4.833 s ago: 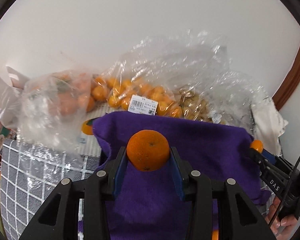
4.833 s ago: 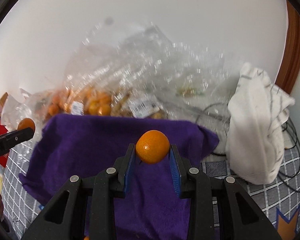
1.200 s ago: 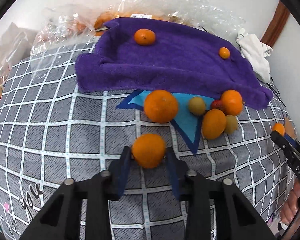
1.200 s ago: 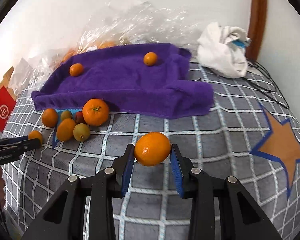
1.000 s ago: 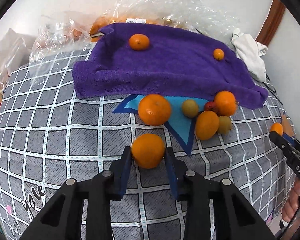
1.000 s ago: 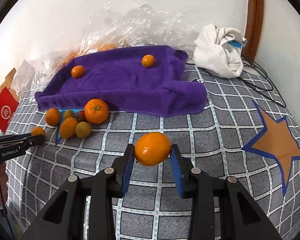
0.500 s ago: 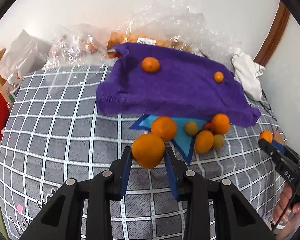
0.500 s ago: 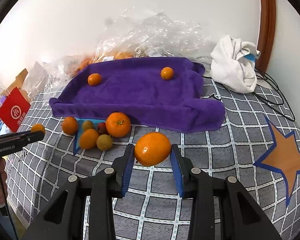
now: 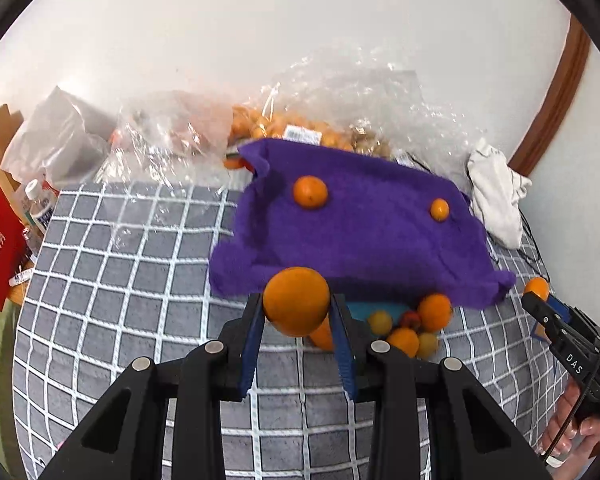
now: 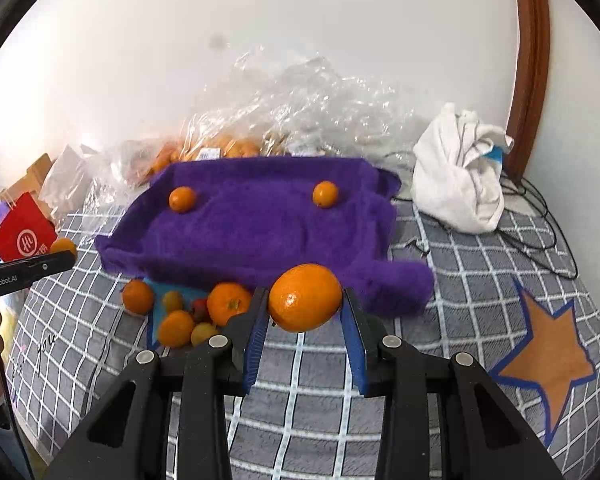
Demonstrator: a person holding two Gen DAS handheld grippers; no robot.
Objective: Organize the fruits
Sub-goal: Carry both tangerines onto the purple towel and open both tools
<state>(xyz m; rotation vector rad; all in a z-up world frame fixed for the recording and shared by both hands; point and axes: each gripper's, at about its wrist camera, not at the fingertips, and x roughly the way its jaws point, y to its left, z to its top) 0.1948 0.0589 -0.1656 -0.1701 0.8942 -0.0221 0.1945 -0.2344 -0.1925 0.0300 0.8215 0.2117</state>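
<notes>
My left gripper (image 9: 296, 320) is shut on an orange (image 9: 296, 300), held above the checked cloth before the purple towel (image 9: 360, 240). My right gripper (image 10: 304, 320) is shut on another orange (image 10: 305, 297), near the towel's (image 10: 260, 232) front right corner. Two small oranges lie on the towel, one on the left (image 10: 182, 199) and one on the right (image 10: 325, 194). A cluster of loose fruit (image 10: 188, 316) lies on the cloth in front of the towel; it also shows in the left wrist view (image 9: 412, 328).
Clear plastic bags of fruit (image 10: 228, 148) are piled against the wall behind the towel. A white cloth bundle (image 10: 460, 184) and black cables (image 10: 540, 216) lie at the right. A red packet (image 10: 22, 236) and boxes stand at the left.
Both grippers have lifted and tilted up with their oranges since a second ago, so the towel and wall now fill more of each view. The fruit on the cloth has not moved.
</notes>
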